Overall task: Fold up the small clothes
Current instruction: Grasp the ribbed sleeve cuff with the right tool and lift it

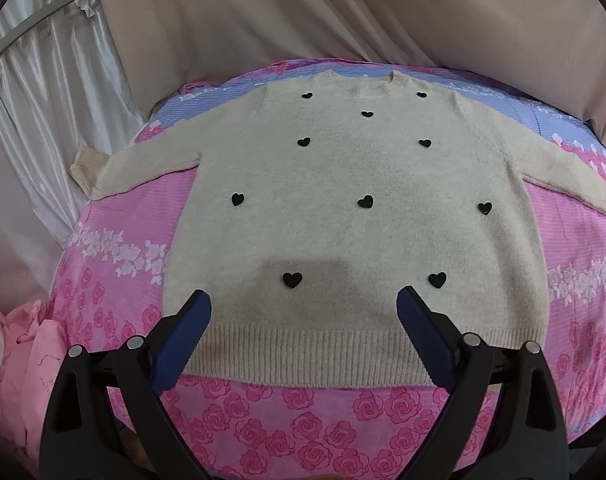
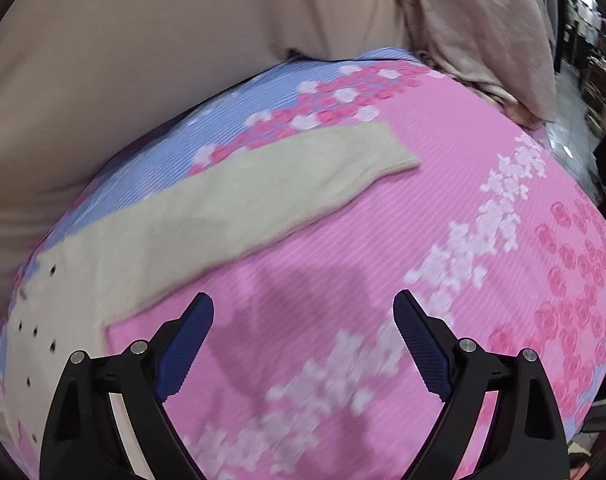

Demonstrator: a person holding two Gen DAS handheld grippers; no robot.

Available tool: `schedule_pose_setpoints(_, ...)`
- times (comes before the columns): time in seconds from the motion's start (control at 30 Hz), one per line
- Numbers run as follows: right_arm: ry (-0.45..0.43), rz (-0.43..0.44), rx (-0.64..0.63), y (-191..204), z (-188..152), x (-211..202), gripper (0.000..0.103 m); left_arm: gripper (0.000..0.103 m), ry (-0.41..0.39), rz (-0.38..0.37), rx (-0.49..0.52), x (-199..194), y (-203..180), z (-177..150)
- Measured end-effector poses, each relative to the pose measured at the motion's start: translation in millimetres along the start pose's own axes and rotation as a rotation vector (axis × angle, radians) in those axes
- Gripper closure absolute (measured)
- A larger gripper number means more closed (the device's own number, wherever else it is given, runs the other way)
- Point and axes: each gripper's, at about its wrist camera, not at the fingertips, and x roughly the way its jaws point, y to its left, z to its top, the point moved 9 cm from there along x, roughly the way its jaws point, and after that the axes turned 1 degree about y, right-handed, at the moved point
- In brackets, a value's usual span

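A cream knit sweater (image 1: 355, 208) with small black hearts lies flat and face up on a pink floral bedsheet (image 1: 287, 412), both sleeves spread out to the sides. My left gripper (image 1: 303, 304) hovers open over the ribbed hem, nothing between its blue pads. In the right wrist view the sweater's right sleeve (image 2: 239, 200) runs diagonally up to its cuff (image 2: 379, 148). My right gripper (image 2: 303, 308) stands open above bare sheet just below that sleeve, holding nothing. That view is blurred.
Beige curtain fabric (image 1: 303, 12) hangs behind the bed, with white satin drapes (image 1: 43, 92) at the left. A pink garment heap (image 1: 19, 364) lies off the bed's left edge. A rumpled beige cloth (image 2: 483, 32) sits at the far right corner of the sheet (image 2: 443, 220).
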Motion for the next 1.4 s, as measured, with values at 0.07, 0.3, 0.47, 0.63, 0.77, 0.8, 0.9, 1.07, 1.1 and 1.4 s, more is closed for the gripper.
schedule_pose_setpoints(0.07,0.007,-0.021,0.033,-23.6,29.9,21.6,0.023,0.011,0.006,0.031,-0.005,-0.8,0.9,0.4)
schedule_pose_setpoints(0.3,0.112,-0.016,0.214,-73.4,72.0,103.8,0.044,0.011,0.016,0.134,-0.019,-5.9,5.1,8.3)
schedule_pose_setpoints(0.47,0.059,-0.031,0.173,-64.9,84.1,122.4,0.055,0.009,0.026,0.169,-0.012,-3.7,2.7,14.8)
schedule_pose_setpoints(0.63,0.068,0.017,0.137,-43.9,99.6,132.8,0.096,0.009,0.043,0.167,-0.003,4.8,-1.5,21.6)
schedule_pose_setpoints(0.77,-0.002,0.165,0.175,-8.6,122.6,97.6,0.096,0.009,0.037,0.145,0.004,9.5,-5.3,28.6)
schedule_pose_setpoints(0.8,-0.017,0.214,0.17,6.1,129.4,84.7,0.096,0.009,0.039,0.134,0.0,11.6,-5.9,30.1)
schedule_pose_setpoints(0.9,-0.053,0.378,0.12,66.9,144.8,38.8,0.096,0.009,0.05,0.1,-0.01,18.6,-8.4,31.8)
schedule_pose_setpoints(1.07,-0.06,0.581,-0.092,206.2,137.1,-30.0,0.096,0.009,0.052,0.05,-0.032,24.0,-5.3,31.3)
schedule_pose_setpoints(1.1,-0.047,0.617,-0.132,236.7,128.6,-39.6,0.096,0.009,0.053,0.042,-0.044,25.4,-1.8,31.2)
schedule_pose_setpoints(1.4,0.123,0.734,-0.383,443.4,-0.8,-48.1,0.096,0.009,0.083,0.027,-0.126,42.7,54.9,11.8)
